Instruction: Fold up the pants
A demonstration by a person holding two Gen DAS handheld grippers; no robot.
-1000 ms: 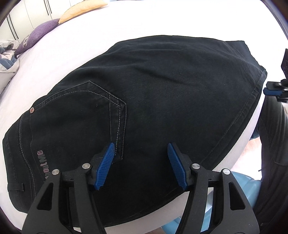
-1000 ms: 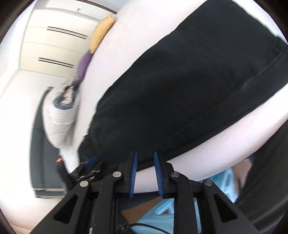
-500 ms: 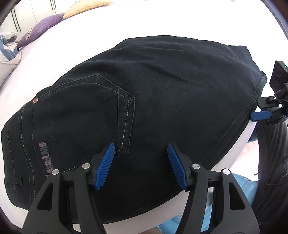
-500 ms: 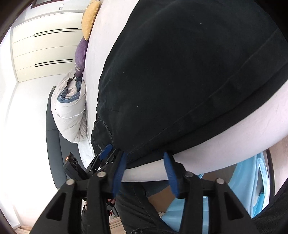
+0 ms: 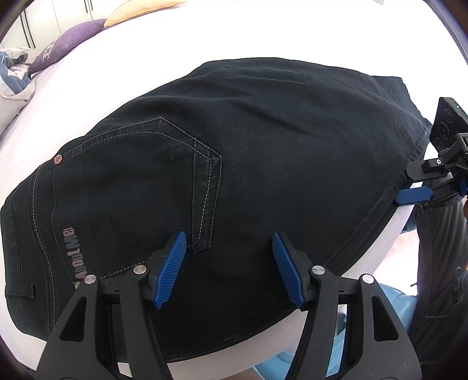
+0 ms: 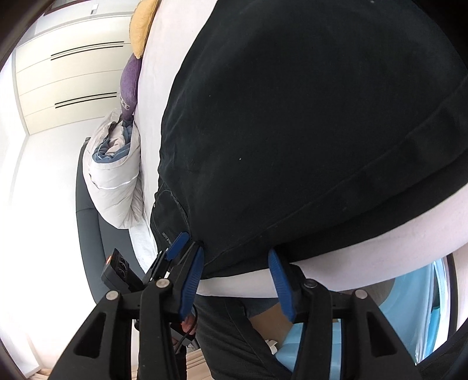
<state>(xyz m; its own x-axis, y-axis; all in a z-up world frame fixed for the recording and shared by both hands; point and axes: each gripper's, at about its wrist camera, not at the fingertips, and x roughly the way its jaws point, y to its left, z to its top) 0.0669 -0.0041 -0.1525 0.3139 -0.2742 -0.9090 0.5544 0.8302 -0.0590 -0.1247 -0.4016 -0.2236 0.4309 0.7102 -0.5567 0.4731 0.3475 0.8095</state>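
Note:
Black jeans (image 5: 248,163) lie folded on a white bed (image 5: 204,35), back pocket and a pink logo facing up at the left. My left gripper (image 5: 228,269) is open and empty just above the near edge of the jeans. My right gripper (image 6: 234,280) is open at the hemmed near edge of the jeans (image 6: 292,131), with nothing between its pads. It also shows at the right edge of the left wrist view (image 5: 415,195). The left gripper shows in the right wrist view (image 6: 175,248).
A purple pillow (image 5: 67,38) and a yellow pillow (image 5: 140,8) lie at the head of the bed, beside a rolled white and blue duvet (image 6: 117,175). A light blue container (image 6: 409,307) stands on the floor below the bed edge. White wardrobes (image 6: 67,81) stand behind.
My right gripper has opened from nearly shut to wide and has rolled and moved in to the jeans' edge. My left gripper has stayed open and has moved slightly over the jeans.

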